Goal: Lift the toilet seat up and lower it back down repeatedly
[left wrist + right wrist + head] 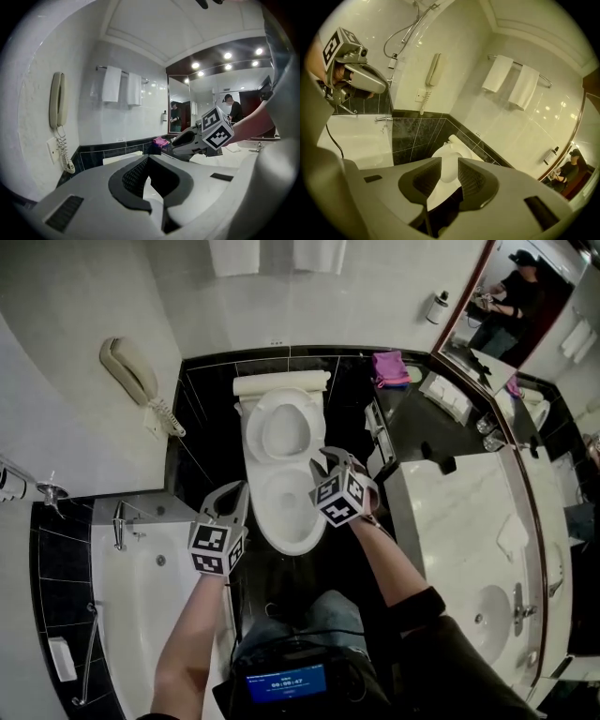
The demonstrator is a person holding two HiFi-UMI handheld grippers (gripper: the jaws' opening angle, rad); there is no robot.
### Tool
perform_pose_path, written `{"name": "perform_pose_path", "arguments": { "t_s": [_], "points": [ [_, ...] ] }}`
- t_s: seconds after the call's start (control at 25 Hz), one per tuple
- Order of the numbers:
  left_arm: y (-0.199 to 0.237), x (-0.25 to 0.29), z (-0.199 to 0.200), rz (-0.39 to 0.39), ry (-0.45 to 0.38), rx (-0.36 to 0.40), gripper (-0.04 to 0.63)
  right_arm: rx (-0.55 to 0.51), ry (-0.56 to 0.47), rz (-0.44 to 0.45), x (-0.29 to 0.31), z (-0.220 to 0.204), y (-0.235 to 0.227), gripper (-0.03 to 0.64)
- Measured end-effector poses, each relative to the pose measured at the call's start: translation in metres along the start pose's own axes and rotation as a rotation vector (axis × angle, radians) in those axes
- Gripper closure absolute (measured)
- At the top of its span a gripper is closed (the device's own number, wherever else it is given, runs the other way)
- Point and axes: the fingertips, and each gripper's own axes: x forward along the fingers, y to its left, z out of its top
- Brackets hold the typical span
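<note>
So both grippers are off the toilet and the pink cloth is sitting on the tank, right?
Not quite. The pink cloth isn't on the tank. The head view shows it lying on the black ledge, to the tank's right. The rest holds.

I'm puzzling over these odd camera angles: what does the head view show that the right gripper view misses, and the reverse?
Only the head view: the washbasin, the pink cloth, and the right gripper seen from outside. Only the right gripper view: the shower hose, and its own jaws standing apart, gripping nothing. Both: the toilet, the wall phone, the bathtub and the left gripper.
</note>
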Motion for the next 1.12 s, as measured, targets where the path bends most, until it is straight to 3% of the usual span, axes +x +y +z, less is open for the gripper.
{"name": "perform_pose_path", "arguments": {
  "t_s": [0.36,0.72,1.12],
  "points": [
    [0.046,0.052,-0.014,0.036,0.031,-0.034,0.609,-0.137,0.024,0.055,0.099,0.017,-0.024,0.433],
    [0.085,0.168,-0.031,0.126,0.062,-0.117,0.609,-0.329,0.044,0.161,0.245,0.009,-0.071,0.434],
    [0.113,0.265,-0.056,0.178,0.102,-0.184,0.609,-0.46,0.069,0.231,0.361,-0.012,-0.107,0.437]
  ]
}}
